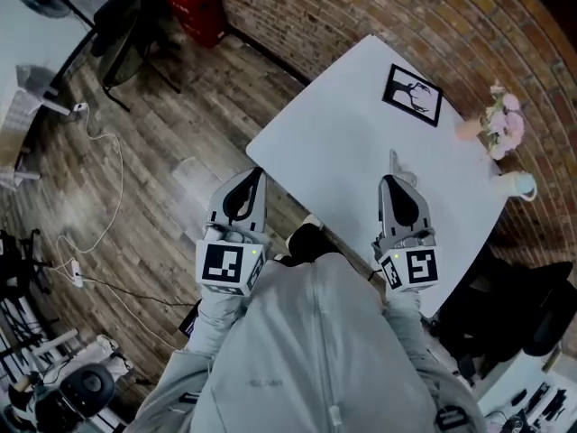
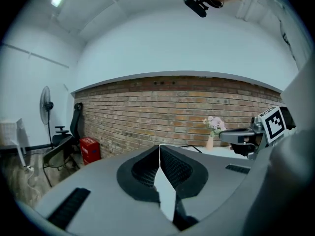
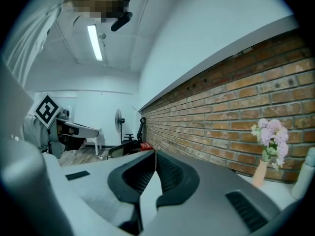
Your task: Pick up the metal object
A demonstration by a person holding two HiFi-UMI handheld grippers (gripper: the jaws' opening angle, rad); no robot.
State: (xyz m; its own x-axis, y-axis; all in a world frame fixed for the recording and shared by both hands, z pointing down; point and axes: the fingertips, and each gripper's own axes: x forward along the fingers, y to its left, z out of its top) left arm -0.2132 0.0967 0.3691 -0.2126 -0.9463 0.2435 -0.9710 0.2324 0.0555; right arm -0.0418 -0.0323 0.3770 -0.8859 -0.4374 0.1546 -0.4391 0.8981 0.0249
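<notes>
1. I am holding the left gripper [image 2: 159, 147] off the table's [image 1: 334, 142] near edge, fingers [image 2: 143, 173] pressed together with nothing between them.
2. I am holding the right gripper [image 3: 155, 154] over the table, fingers [image 3: 172, 173] also closed and empty.
3. Metal object [image 1: 394, 161]: probably the thin pale sliver lying just ahead of the right gripper, though it is too small to confirm.
4. Judging: closed fingers are suiting travel and need parting before any grasp.

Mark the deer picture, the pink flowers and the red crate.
deer picture [image 1: 413, 95], head view, middle of the black print.
pink flowers [image 1: 502, 122], head view, on the blossoms.
red crate [image 1: 196, 7], head view, on its top face.
</notes>
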